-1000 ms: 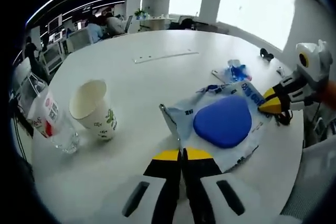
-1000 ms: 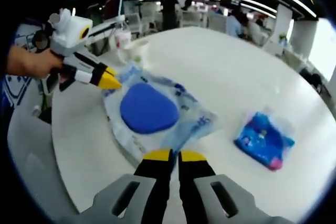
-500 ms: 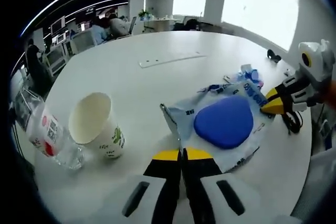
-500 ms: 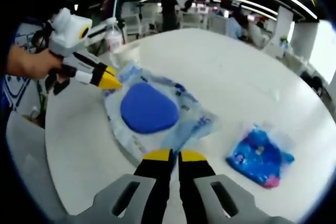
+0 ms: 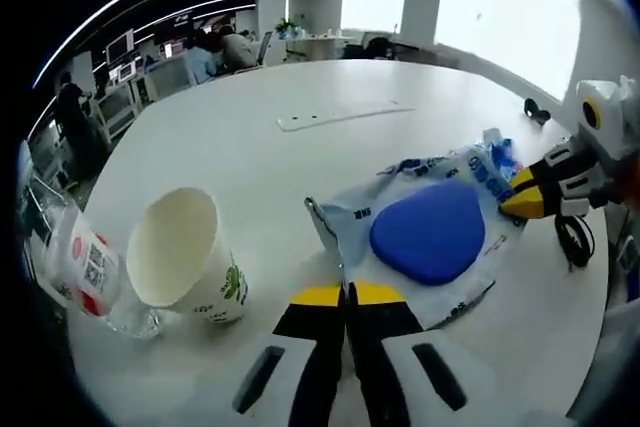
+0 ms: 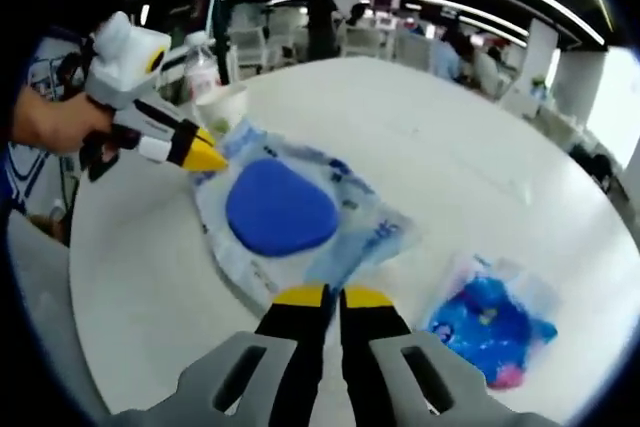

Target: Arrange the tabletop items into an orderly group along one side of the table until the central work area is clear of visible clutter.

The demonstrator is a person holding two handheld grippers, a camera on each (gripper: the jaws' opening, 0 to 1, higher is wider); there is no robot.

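Left gripper view had my left claw (image 5: 346, 294) pinching the pouch (image 5: 425, 232) at its near edge, my right claw (image 5: 522, 201) clamping the far end.

Left gripper view sits low over the white table (image 5: 300, 157), looking along its own jaws across the tabletop toward bright windows. Right gripper view looks from the opposite side, toward office desks. Both are close to the clear bag with the blue pad (image 5: 428, 230) (image 6: 280, 213) — the shared part — and each catches the other gripper.
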